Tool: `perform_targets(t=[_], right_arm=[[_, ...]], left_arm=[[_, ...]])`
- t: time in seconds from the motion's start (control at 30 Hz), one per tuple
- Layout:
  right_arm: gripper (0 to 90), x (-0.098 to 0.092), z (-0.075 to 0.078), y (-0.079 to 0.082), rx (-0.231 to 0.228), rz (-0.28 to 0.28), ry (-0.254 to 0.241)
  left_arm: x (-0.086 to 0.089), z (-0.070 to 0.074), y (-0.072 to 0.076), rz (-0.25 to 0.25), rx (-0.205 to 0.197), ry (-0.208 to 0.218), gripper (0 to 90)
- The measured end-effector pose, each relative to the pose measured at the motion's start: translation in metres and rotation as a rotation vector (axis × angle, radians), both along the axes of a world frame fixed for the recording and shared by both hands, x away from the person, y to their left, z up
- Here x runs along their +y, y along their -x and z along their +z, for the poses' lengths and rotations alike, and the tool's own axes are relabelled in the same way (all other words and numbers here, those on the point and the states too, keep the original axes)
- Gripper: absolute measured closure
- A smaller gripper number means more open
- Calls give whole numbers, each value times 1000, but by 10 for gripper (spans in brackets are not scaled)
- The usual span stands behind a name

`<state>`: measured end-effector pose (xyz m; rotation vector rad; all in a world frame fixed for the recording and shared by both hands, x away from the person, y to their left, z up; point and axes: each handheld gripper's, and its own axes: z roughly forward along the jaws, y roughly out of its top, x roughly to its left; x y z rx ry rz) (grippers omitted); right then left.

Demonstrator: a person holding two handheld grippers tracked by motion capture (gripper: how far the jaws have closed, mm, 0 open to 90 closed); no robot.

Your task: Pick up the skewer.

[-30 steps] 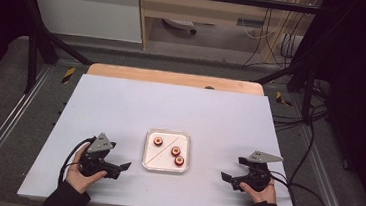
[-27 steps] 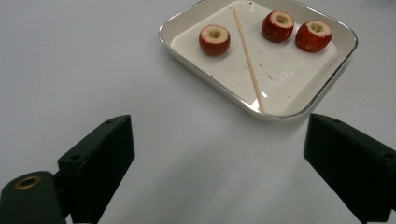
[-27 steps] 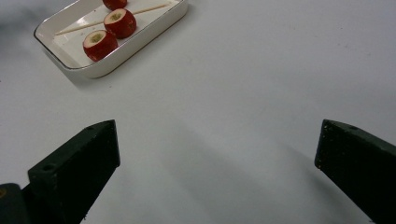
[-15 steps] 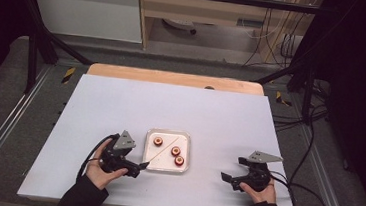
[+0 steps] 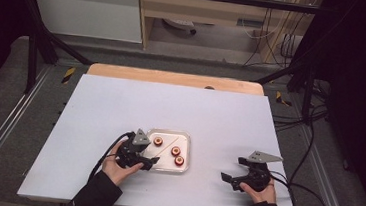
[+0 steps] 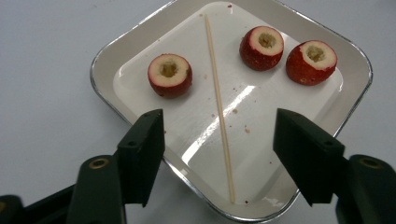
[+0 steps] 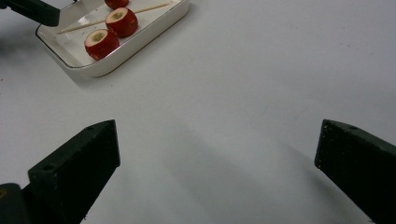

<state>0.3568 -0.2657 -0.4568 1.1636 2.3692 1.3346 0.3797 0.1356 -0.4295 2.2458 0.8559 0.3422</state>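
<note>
High view: white tray (image 5: 188,139) sat near table (image 5: 171,102) front edge, w/ three cored red fruits (hawthorn-like) & a thin wooden skewer (image 5: 169,142) lying diagonally inside. Left gripper (image 5: 150,160) was at tray's left-front corner; right gripper (image 5: 228,178) rested well apart, on bare table to the right.

Left gripper view: jaws stood part-open over tray's near corner, having just been closing. They straddled skewer (image 6: 218,107) but pads touched nothing; nothing held. Nearest fruit (image 6: 169,75) lay just beyond left jaw tip; other two fruits (image 6: 261,47) (image 6: 311,62) sat side by side at far right of tray.

Right gripper view: jaws wide open, empty, only white table between them. Tray (image 7: 154,32) seen at upper left.

Risks, judged: skewer is thin & flat on glossy tray, so pads could close over it & miss, or flick it out. Lower jaw could catch raised rim & shove or tip tray. Nudged fruit would likely roll.

Obscured: fruit type unconfirmed. Jaw height above tray not readable. Tray cut off at frame top in right gripper view, third fruit (image 7: 116,3) partly cropped. Skewer faint in high view.
</note>
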Motion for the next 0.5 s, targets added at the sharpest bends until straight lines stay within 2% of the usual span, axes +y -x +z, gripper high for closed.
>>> perform_targets(t=[0.03,0.17,0.23,0.47,0.5], right_arm=[[6,0,0,0,0,0,0],[6,0,0,0,1,0,2],[6,0,0,0,3,1,2],[6,1,-1,0,5,3,2],[6,1,-1,0,5,3,2]], left_arm=[[-1,-1,0,-2,2,0,367],[-4,-5,1,-8,11,-21,505],[-5,-7,1,-10,12,-28,531],[-6,-10,2,7,13,-17,690],[-6,-11,2,13,17,-13,690]])
